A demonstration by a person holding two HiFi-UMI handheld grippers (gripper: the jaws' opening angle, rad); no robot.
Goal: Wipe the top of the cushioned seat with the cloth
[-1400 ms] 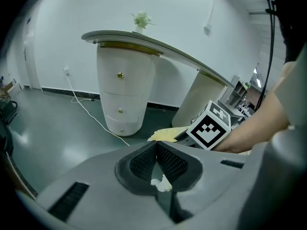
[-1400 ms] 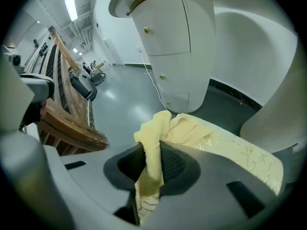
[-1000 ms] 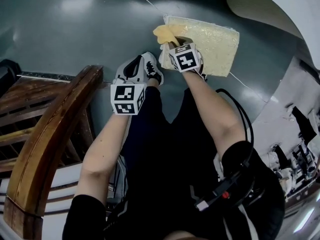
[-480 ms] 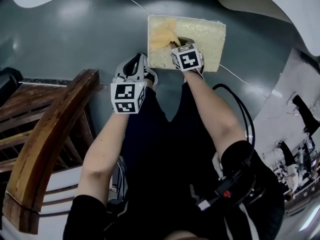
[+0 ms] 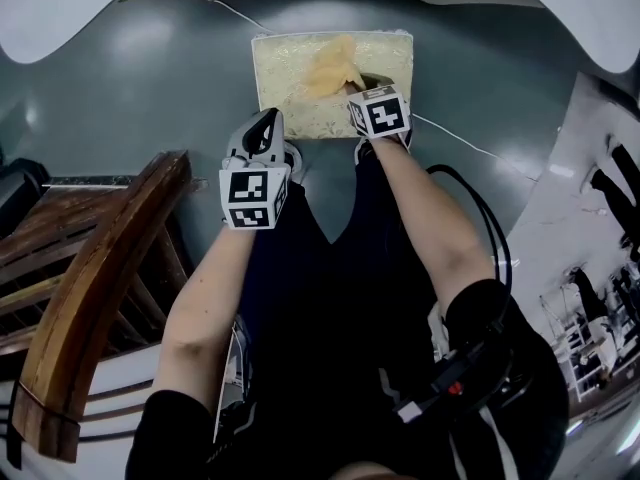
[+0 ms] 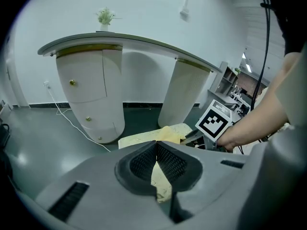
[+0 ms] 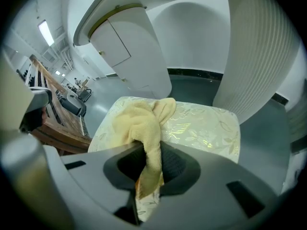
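A square cushioned seat [image 5: 290, 83] with pale yellow leaf-patterned fabric stands on the grey floor ahead. A yellow cloth [image 5: 333, 66] lies bunched on its top near the middle. My right gripper [image 5: 362, 86] is shut on the cloth [image 7: 144, 123], which trails out over the seat [image 7: 201, 128]. My left gripper [image 5: 262, 133] is shut with nothing between its jaws and hovers at the seat's near left edge. In the left gripper view the seat [image 6: 139, 139], the cloth [image 6: 169, 134] and the right gripper's marker cube show beyond the closed jaws.
A white curved counter [image 6: 96, 75] with rounded pedestals rises behind the seat. A white cable [image 5: 470, 146] runs across the floor. A wooden chair back [image 5: 90, 298] stands at my left. My legs and shoes are just in front of the seat.
The seat has shifted left and nearer the centre in the head view as my head turned. The cloth, held in the right gripper, now lies toward the seat's middle instead of its left corner.
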